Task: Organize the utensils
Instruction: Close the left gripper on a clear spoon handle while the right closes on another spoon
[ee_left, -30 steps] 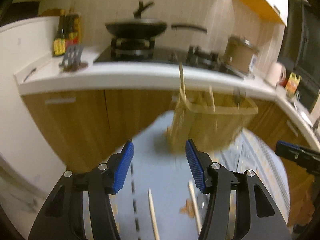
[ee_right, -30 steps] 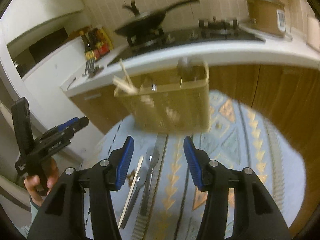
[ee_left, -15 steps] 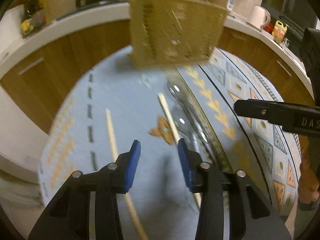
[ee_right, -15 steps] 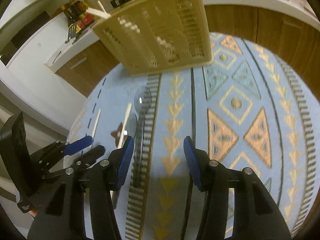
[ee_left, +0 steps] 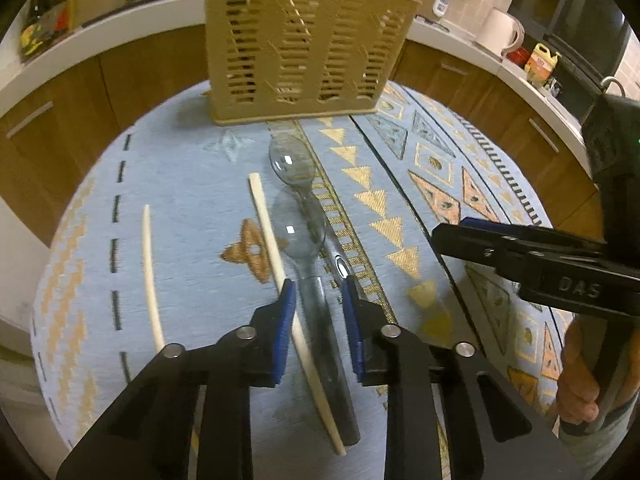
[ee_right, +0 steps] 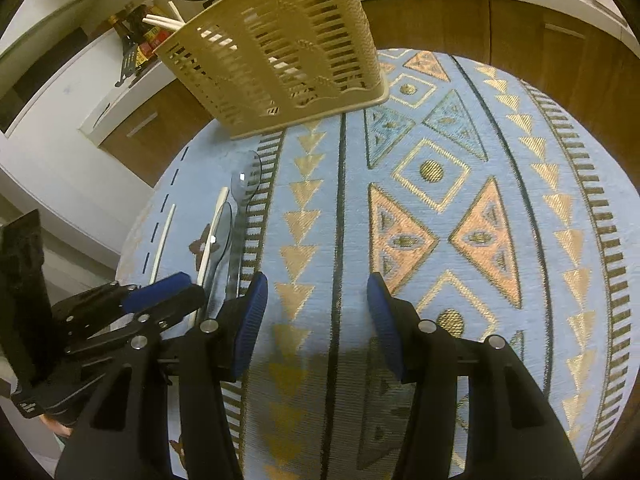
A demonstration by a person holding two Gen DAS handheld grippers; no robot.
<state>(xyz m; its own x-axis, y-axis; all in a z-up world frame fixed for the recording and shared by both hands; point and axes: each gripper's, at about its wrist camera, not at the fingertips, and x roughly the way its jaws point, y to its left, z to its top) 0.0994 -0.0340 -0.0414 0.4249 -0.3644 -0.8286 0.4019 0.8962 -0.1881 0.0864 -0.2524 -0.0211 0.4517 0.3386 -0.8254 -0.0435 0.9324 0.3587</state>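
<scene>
On the round worktop [ee_left: 180, 184] with its blue patterned cloth, the left tongs [ee_left: 319, 308] are closing around the handle of a clear plastic spoon [ee_left: 304, 240], pads not yet pressing it. A chopstick [ee_left: 276, 256] lies touching the spoon, another chopstick [ee_left: 149, 264] apart to the left. The right tongs [ee_right: 314, 308] hang released over bare cloth. The slotted utensil basket [ee_left: 296, 48] stands behind.
</scene>
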